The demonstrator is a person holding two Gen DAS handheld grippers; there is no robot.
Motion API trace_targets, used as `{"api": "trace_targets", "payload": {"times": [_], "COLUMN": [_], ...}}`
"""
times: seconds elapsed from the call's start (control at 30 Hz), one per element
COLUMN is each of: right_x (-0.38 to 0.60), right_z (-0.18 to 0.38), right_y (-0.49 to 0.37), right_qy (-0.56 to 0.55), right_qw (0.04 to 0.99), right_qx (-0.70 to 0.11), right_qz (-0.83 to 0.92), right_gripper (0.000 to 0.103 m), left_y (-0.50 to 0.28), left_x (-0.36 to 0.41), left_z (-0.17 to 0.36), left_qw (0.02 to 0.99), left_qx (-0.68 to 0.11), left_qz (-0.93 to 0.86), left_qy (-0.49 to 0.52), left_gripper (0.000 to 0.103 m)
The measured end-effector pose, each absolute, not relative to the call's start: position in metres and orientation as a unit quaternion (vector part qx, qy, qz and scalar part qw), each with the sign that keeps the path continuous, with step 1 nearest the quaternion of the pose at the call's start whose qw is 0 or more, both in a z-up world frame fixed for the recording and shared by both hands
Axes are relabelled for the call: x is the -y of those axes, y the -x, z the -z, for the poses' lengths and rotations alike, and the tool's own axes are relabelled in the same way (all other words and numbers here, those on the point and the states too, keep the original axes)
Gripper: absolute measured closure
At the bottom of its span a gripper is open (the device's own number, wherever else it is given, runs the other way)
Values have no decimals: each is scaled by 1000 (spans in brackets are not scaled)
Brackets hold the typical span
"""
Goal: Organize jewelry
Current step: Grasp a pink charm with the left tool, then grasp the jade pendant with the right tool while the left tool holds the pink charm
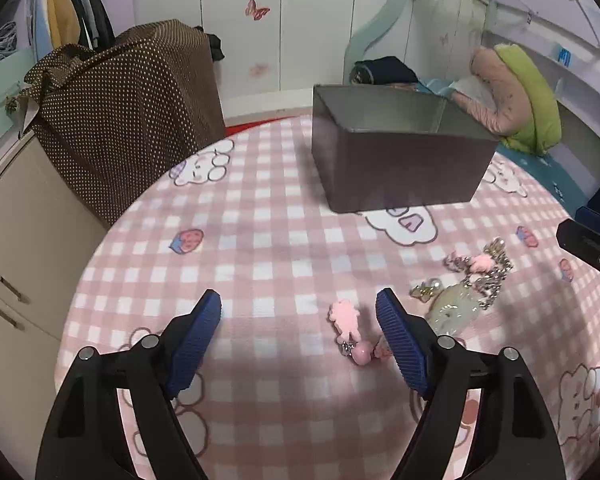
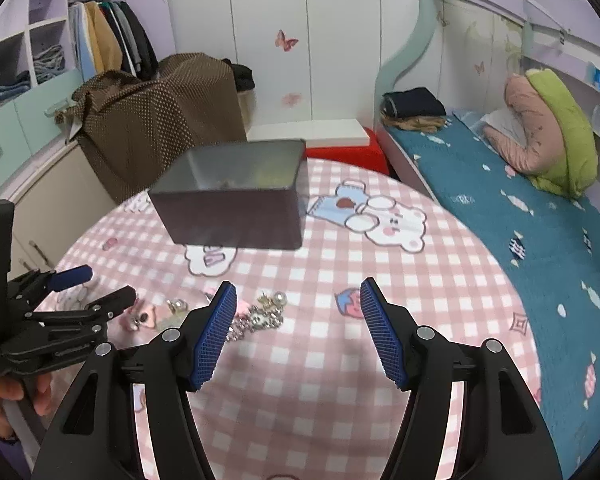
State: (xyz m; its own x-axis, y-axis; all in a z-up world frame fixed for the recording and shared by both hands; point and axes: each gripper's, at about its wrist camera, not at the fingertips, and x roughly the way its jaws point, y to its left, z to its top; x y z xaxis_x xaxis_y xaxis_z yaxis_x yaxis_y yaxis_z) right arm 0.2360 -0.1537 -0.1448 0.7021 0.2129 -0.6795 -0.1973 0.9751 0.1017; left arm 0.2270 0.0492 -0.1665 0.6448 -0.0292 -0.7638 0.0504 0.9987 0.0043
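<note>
A dark open box (image 1: 400, 160) stands at the far side of the round table; it also shows in the right wrist view (image 2: 236, 204), with something small on its floor. My left gripper (image 1: 300, 316) is open and empty, low over the cloth. A pink charm earring (image 1: 350, 330) lies just inside its right finger. A heap of silver chains, pearls and pink charms (image 1: 472, 280) lies to its right, and shows in the right wrist view (image 2: 256, 316). My right gripper (image 2: 298, 316) is open and empty, with the heap at its left finger.
A pink checked cloth (image 2: 380, 280) covers the table. A brown dotted cover (image 1: 132, 112) drapes over something behind the table on the left. A bed with a teal blanket (image 2: 520, 220) and pillows is on the right. A cabinet (image 1: 16, 260) stands at the left.
</note>
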Motion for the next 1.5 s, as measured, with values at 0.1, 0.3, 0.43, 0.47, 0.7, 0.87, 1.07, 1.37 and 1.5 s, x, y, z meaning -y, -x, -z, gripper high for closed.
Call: {"api": "trace_targets", "payload": {"times": [0.1, 0.3, 0.43, 0.47, 0.7, 0.87, 1.07, 1.37, 1.5], "right_x": [152, 148, 144, 143, 130, 93, 60, 48, 48], "right_z": [151, 162, 170, 172, 176, 173, 181, 191, 191], "right_y": [-238, -243, -246, -247, -245, -234, -229, -237, -237], "right_qy": [-10, -9, -6, -4, 0, 20, 34, 72, 82], "right_qw": [920, 914, 909, 908, 900, 891, 880, 883, 883], "right_qx": [-376, -388, -399, -402, -412, -415, -428, -428, -426], "right_qz": [-113, -120, -122, -121, -140, -184, -204, -178, -178], "right_gripper": [40, 40, 40, 40, 40, 41, 41, 49, 56], "left_y": [-230, -231, -230, -230, -223, -210, -194, -192, -193], "left_x": [-49, -49, -48, -49, -61, -66, -75, -80, -78], "left_z": [172, 175, 174, 173, 166, 154, 145, 148, 148], "left_qw": [904, 901, 903, 903, 911, 917, 920, 917, 915], "left_qx": [-426, -432, -428, -427, -412, -398, -390, -395, -396], "left_qz": [19, 23, 27, 29, 34, 35, 39, 59, 67], "left_qy": [-16, -18, -26, -26, -12, -10, 1, 22, 27], "left_gripper": [29, 54, 88, 88, 89, 89, 89, 89, 89]}}
